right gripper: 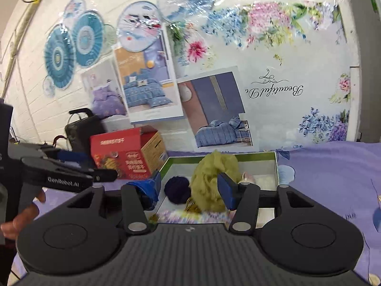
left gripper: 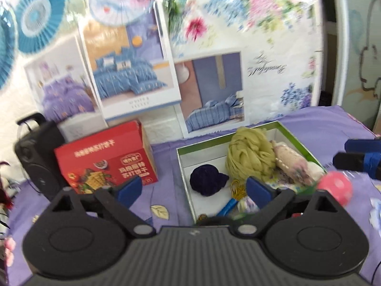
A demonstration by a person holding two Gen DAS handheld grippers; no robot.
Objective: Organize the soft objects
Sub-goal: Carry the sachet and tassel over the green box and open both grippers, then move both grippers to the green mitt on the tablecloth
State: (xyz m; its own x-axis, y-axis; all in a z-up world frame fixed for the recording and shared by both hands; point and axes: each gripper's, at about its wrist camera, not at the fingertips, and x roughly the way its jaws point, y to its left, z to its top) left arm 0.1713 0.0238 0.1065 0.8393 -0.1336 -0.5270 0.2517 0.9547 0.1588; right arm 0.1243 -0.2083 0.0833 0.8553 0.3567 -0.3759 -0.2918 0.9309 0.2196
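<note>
Left gripper (left gripper: 194, 190): jaws wide apart, nothing between them, hovering over the near-left corner of the open box (left gripper: 184, 164). Right gripper (right gripper: 191, 189): jaws also apart and empty, over the box's near edge.

Box sits on the purple bedspread (right gripper: 321, 178), white inside, green rim. Contents:
- green yarn bundle (left gripper: 250, 153), against the back half toward the right wall. Light, squashy, loose strands; pinch deep through the bulk, not a stray loop, or it'll unravel and trail.
- dark blue ball (left gripper: 207, 178), left-middle of the box floor, just beside the yarn. Looks like velvet or yarn, can't tell which from the blur. Small, light, compresses; grip across the middle.
- pale pink roll (left gripper: 289, 164), touching the yarn on its right side, along the right wall. Soft, cylinder-ish; take it across the short axis.
- blue handle with yellow cord (left gripper: 234, 197), near edge. Stiffer, thin, cord will snag.

Outside the box: pink ball (left gripper: 335, 187) at the near-right corner, just beyond the rim, heavily blurred. Probably light and springy, round, so it can squirt out; close on the widest line.

Red carton (left gripper: 107, 164) stands left of the box, well apart; black speaker (left gripper: 35, 157) beyond it toward the left edge of the bed.

Nothing here is fragile or heavy. Main risk is snagging strands.
</note>
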